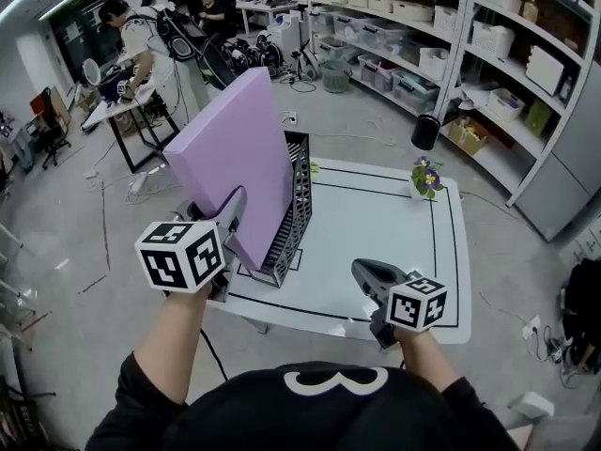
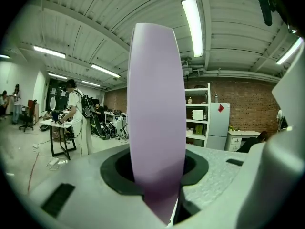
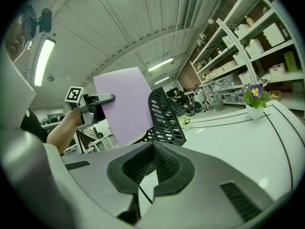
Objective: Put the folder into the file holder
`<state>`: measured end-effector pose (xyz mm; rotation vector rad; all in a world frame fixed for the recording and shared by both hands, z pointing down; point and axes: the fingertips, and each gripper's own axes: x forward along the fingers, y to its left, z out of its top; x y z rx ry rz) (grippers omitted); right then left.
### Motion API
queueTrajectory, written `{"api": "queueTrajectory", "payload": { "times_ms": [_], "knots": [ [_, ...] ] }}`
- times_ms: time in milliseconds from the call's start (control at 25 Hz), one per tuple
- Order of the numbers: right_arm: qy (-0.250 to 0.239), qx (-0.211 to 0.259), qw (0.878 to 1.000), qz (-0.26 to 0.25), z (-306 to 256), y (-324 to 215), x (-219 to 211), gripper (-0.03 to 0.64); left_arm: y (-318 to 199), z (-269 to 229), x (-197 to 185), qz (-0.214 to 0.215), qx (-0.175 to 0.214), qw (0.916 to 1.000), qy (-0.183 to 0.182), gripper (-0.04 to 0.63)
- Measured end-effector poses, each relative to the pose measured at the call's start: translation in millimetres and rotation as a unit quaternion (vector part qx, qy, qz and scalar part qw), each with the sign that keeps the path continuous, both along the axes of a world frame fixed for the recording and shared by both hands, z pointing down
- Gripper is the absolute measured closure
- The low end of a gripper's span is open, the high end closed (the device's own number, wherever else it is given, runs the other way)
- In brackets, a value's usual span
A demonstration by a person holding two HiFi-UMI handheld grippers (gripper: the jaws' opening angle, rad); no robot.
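A large purple folder (image 1: 239, 158) stands tilted, its lower corner down inside the black mesh file holder (image 1: 299, 205) at the left edge of the white table (image 1: 376, 233). My left gripper (image 1: 235, 207) is shut on the folder's near edge. In the left gripper view the folder (image 2: 157, 118) rises edge-on from between the jaws (image 2: 159, 194). My right gripper (image 1: 362, 272) hovers by the table's front edge, shut and empty. From the right gripper view (image 3: 151, 149) I see the folder (image 3: 126, 104), the holder (image 3: 164, 118) and the left gripper (image 3: 102, 98).
A small pot of purple flowers (image 1: 424, 178) sits at the table's far right corner. A black lamp (image 1: 427, 130) stands beyond it. Storage shelves (image 1: 488, 54) line the right wall. People work at a desk (image 1: 122, 101) far left.
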<state>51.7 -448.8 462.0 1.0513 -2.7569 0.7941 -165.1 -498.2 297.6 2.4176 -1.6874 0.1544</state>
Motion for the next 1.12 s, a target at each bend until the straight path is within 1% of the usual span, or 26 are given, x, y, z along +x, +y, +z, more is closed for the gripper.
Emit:
{"api": "queueTrajectory", "payload": {
  "times_ms": [280, 480, 680, 880, 1120],
  "knots": [
    [-0.002, -0.005, 1.000, 0.015, 7.0, -8.5, 3.3, 0.612, -22.5, 13.4, 11.9, 0.012, -0.003, 0.9999, -0.012, 0.451],
    [0.000, -0.005, 1.000, 0.030, 11.9, -7.5, 13.9, 0.612, -27.7, 31.5, 23.0, 0.022, -0.012, 0.9995, -0.021, 0.451],
    [0.000, -0.008, 0.999, 0.049, 13.9, -7.3, 17.6, 0.612, -29.0, 39.4, 20.7, 0.023, -0.004, 0.9988, -0.042, 0.451],
    [0.001, -0.012, 0.998, 0.055, 23.9, -10.8, 20.2, 0.612, -28.6, 49.8, 22.6, 0.021, 0.002, 0.9992, -0.036, 0.451],
    [0.007, -0.024, 0.998, 0.056, 32.6, -12.8, 20.3, 0.612, -27.6, 73.5, 27.8, 0.015, -0.009, 0.9993, -0.033, 0.451]
  ]
}}
